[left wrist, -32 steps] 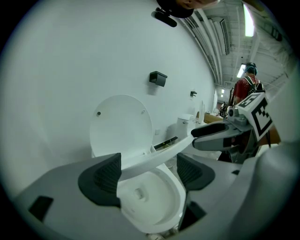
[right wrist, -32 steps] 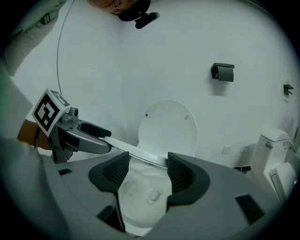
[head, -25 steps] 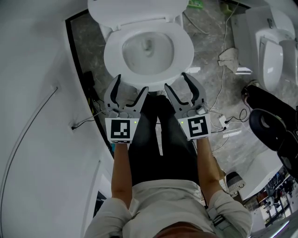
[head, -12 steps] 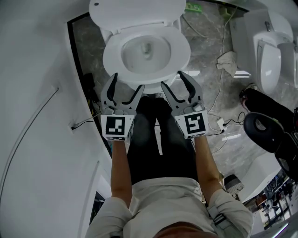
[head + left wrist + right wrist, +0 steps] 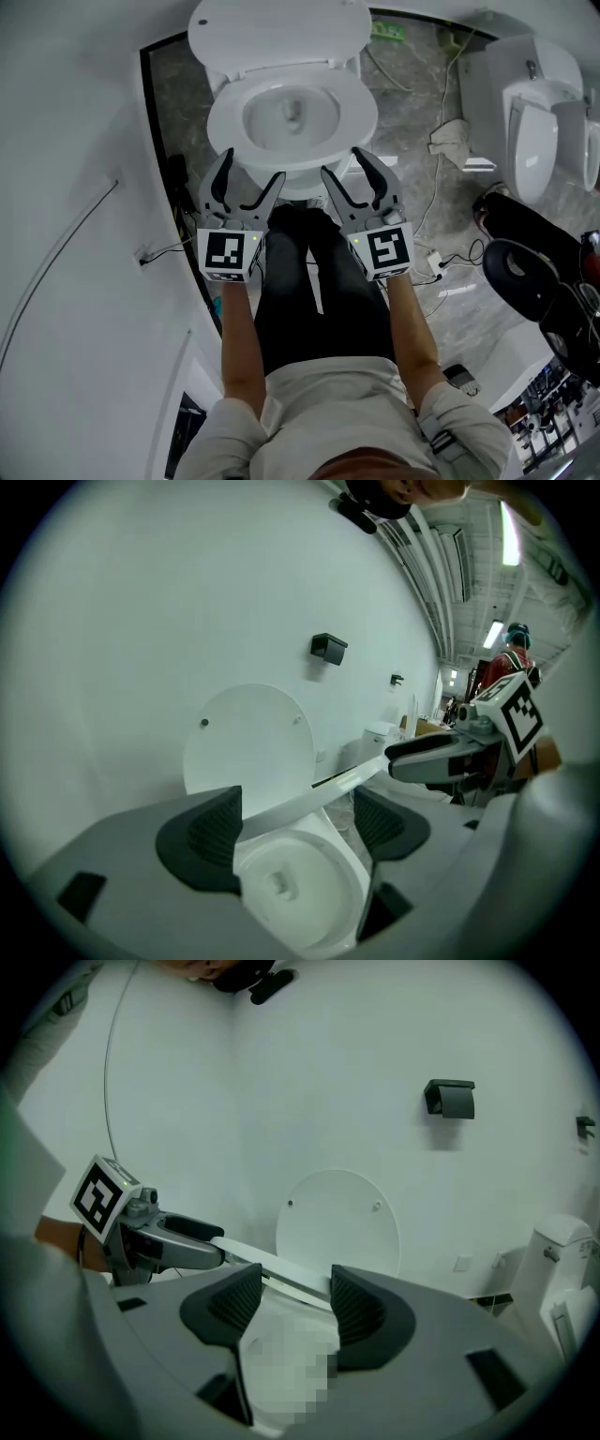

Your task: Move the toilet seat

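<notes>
The white toilet seat (image 5: 361,112) lies as a ring over the bowl, with the round lid (image 5: 281,33) raised behind it. My left gripper (image 5: 251,169) and right gripper (image 5: 345,164) sit side by side at the seat's front rim, jaws spread. In the left gripper view the seat (image 5: 309,799) is a white band across the gap of that gripper (image 5: 295,827), running to the other gripper's finger. In the right gripper view the seat (image 5: 281,1274) crosses the right gripper (image 5: 291,1302), whose jaws are closing; the pads stand off it.
A curved white wall (image 5: 75,187) closes the left side. A second white fixture (image 5: 530,131) stands at the right, with cables (image 5: 441,141) and dark gear (image 5: 525,262) on the marble floor. A black wall fitting (image 5: 450,1099) hangs above the lid. The person's legs stand between the grippers.
The head view has drifted, so toilet and grippers sit slightly higher and further left in it. Both grippers stay at the seat's front rim, jaws spread.
</notes>
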### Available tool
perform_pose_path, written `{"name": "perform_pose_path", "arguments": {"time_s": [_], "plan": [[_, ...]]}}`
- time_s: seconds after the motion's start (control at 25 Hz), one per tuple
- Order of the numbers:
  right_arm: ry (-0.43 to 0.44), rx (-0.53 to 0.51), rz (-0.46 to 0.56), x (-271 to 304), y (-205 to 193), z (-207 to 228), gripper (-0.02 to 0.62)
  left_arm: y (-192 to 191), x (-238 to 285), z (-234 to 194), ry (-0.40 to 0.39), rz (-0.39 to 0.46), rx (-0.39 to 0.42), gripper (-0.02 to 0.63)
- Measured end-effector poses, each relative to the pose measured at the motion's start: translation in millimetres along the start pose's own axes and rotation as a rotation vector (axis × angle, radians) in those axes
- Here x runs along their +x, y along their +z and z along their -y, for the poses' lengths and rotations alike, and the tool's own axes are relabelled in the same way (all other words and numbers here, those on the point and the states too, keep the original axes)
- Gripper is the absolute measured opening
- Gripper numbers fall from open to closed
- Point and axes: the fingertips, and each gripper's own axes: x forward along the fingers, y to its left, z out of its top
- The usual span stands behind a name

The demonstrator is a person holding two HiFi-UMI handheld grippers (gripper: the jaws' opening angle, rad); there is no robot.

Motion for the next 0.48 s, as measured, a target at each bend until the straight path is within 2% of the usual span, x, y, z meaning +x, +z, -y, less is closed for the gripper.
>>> {"name": "perform_pose_path", "arguments": {"time_s": [0.48], "plan": [[0.016,0.011,0.026,6.5,15.2,13.3,0.233,18.1,8.8,-7.3,0.015,0.028,-0.015,0.393]]}}
